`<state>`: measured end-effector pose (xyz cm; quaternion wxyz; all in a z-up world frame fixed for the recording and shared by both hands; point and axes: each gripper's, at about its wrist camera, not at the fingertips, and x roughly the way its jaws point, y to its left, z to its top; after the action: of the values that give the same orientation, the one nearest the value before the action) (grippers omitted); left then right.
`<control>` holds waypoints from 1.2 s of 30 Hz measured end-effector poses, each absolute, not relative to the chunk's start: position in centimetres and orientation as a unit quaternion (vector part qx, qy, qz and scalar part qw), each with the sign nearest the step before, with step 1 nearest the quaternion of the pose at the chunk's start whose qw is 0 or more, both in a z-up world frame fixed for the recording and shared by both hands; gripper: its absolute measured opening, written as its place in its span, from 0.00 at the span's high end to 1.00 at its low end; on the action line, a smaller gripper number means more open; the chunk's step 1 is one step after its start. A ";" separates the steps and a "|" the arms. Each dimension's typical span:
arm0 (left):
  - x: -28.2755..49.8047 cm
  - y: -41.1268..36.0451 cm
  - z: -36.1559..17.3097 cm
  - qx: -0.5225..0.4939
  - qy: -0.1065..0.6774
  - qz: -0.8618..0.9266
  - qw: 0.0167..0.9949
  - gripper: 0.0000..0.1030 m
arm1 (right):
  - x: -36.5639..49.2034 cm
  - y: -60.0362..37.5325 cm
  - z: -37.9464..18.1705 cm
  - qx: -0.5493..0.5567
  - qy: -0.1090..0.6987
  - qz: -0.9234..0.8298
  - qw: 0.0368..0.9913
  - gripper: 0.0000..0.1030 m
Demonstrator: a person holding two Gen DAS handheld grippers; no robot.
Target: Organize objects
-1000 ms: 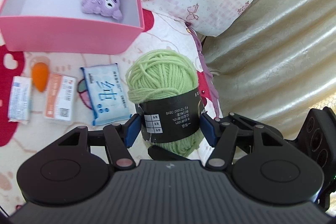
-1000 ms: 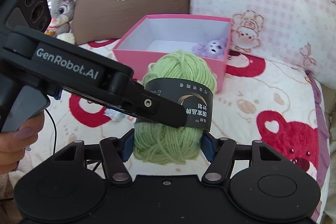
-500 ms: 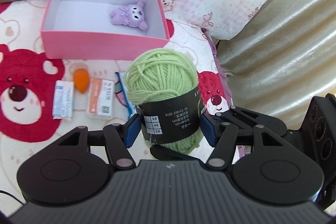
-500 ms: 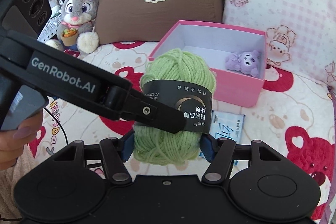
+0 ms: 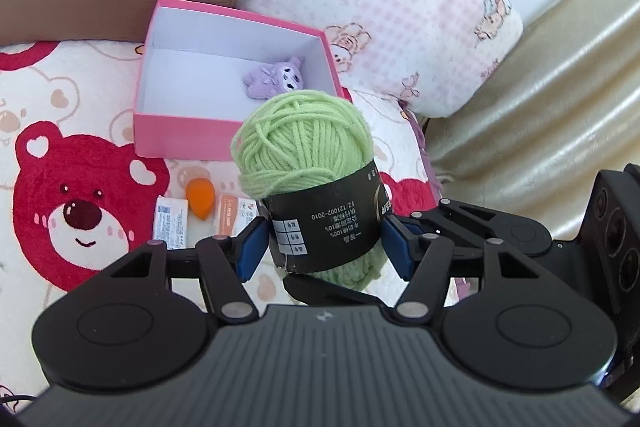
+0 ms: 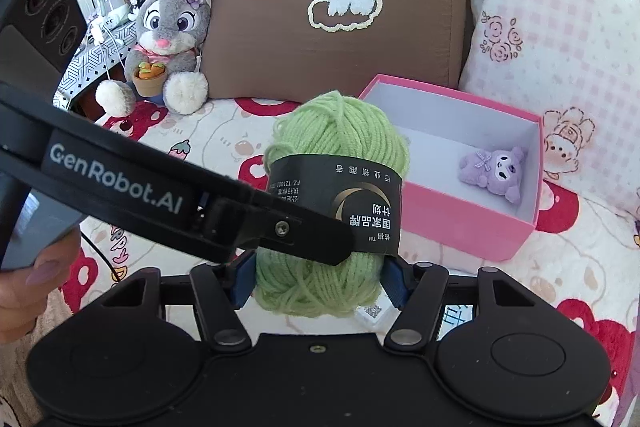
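A green yarn ball with a black paper band is held in the air between both grippers. My left gripper is shut on its band. My right gripper is shut on its lower part, and the yarn ball fills the middle of that view. The left gripper's finger crosses in front of the ball in the right wrist view. An open pink box lies on the bed beyond, with a purple plush toy inside. The box and toy also show in the right wrist view.
On the bear-print blanket in front of the box lie an orange sponge and two small packets. A brown pillow, a pink checked pillow and a bunny plush stand behind. A beige bed frame is on the right.
Both grippers have lifted the yarn ball up and back from the bed. The box and the small items now look farther away and lower in view.
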<state>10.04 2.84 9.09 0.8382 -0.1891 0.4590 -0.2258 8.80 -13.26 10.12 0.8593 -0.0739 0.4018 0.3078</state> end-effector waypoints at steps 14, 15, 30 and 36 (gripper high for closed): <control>17.4 6.3 10.0 -0.177 0.446 -0.196 0.855 0.41 | 16.2 -9.6 10.1 -0.069 0.378 0.325 0.864 0.36; 18.0 6.3 9.9 -0.175 0.446 -0.193 0.856 0.41 | 16.9 -9.6 9.8 -0.062 0.378 0.323 0.865 0.36; 25.2 6.3 5.8 -0.176 0.475 -0.170 0.845 0.41 | 24.1 -8.7 6.2 -0.006 0.409 0.287 0.866 0.36; 29.4 5.4 2.7 -0.171 0.489 -0.149 0.843 0.40 | 27.5 -8.3 3.3 -0.005 0.414 0.265 0.871 0.36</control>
<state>29.44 5.36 2.74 0.8426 -0.1706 0.4887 -0.1486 27.47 -8.28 3.31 0.8707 -0.0048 0.4140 0.2654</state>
